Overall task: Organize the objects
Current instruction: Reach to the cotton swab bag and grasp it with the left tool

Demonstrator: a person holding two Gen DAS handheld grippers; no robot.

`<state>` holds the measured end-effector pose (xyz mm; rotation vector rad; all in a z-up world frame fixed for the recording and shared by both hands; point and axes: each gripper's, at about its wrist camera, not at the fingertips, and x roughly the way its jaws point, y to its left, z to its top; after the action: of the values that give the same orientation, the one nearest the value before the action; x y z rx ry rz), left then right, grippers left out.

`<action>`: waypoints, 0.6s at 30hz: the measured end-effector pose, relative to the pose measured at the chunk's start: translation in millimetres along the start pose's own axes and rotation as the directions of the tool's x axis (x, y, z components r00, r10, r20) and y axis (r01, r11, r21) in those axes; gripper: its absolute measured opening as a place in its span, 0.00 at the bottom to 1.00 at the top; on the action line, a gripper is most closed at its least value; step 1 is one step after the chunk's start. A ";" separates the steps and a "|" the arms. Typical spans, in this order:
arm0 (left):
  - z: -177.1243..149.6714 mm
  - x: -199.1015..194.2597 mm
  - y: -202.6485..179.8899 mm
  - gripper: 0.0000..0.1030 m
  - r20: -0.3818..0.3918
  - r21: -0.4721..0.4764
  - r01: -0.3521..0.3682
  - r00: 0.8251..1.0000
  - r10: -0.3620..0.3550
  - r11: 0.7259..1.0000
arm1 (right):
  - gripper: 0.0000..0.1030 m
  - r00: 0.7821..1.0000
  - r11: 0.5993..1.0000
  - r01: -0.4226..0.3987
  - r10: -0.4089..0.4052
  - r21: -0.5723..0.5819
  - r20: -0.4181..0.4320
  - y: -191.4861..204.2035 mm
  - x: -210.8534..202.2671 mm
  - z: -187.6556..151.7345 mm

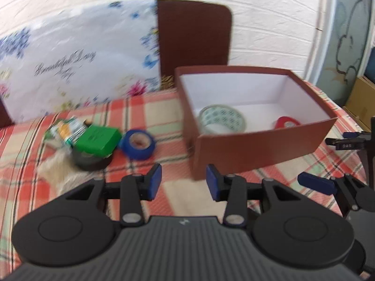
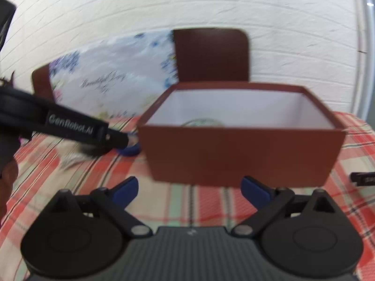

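Brown cardboard box (image 1: 257, 149) sits open-topped as the collecting bin, already holding a patterned tape roll (image 1: 222, 118) and what may be a red item (image 1: 287, 123), while blue tape (image 1: 138, 144) and clutter wait left of it, both the left tool (image 1: 184, 182) and right tool (image 2: 189, 190) spread, empty.

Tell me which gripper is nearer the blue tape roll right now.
Left. The left gripper hovers open just short of the blue tape roll, which lies ahead to its left. The right gripper faces the brown box, the roll off to its far left.
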<state>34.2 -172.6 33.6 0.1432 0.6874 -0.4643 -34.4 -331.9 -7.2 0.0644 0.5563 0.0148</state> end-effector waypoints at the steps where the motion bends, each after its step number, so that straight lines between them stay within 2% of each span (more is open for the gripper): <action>1: -4.8 0.0 8.4 0.45 -0.005 -0.008 -0.014 1.000 0.014 1.000 | 0.94 1.000 1.000 -0.017 0.017 -0.014 -0.015 10.1 -1.2 -4.6; 3: -17.3 -0.2 27.6 0.50 -0.012 -0.026 -0.052 0.999 0.051 0.998 | 0.89 0.997 0.998 -0.059 0.057 -0.032 -0.046 26.7 1.9 -9.9; 5: -34.0 0.3 53.0 0.50 -0.017 -0.051 -0.097 0.995 0.097 0.994 | 0.84 0.992 0.994 -0.099 0.095 -0.045 -0.078 43.0 8.3 -12.5; 7: -55.9 2.8 86.8 0.50 -0.034 -0.077 -0.181 0.983 0.179 0.981 | 0.77 0.985 0.989 -0.134 0.127 -0.055 -0.112 56.8 18.0 -13.9; 10: -86.4 4.5 146.1 0.50 -0.074 -0.133 -0.325 0.945 0.317 0.936 | 0.63 0.971 0.978 -0.191 0.176 -0.082 -0.161 80.8 27.9 -18.9; 13: -109.0 -1.1 196.6 0.52 -0.080 -0.207 -0.413 0.911 0.405 0.887 | 0.60 0.965 0.960 -0.231 0.205 -0.158 -0.162 109.3 39.9 -15.4; 15: -124.1 -9.3 220.9 0.62 -0.028 -0.267 -0.424 0.901 0.432 0.866 | 0.60 0.963 0.945 -0.252 0.223 -0.207 -0.151 129.3 51.4 -8.9; 16: -132.1 -12.4 225.9 0.63 0.010 -0.280 -0.422 0.897 0.442 0.862 | 0.60 0.961 0.941 -0.262 0.232 -0.216 -0.153 138.6 59.8 -4.1; 18: -138.7 -18.0 228.0 0.66 0.077 -0.318 -0.375 0.905 0.418 0.871 | 0.60 0.956 0.934 -0.282 0.253 -0.218 -0.151 158.1 79.4 7.5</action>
<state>46.2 75.0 -66.8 -0.0348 0.5589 0.0307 37.5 -172.1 -32.4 -0.0959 0.6602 0.3539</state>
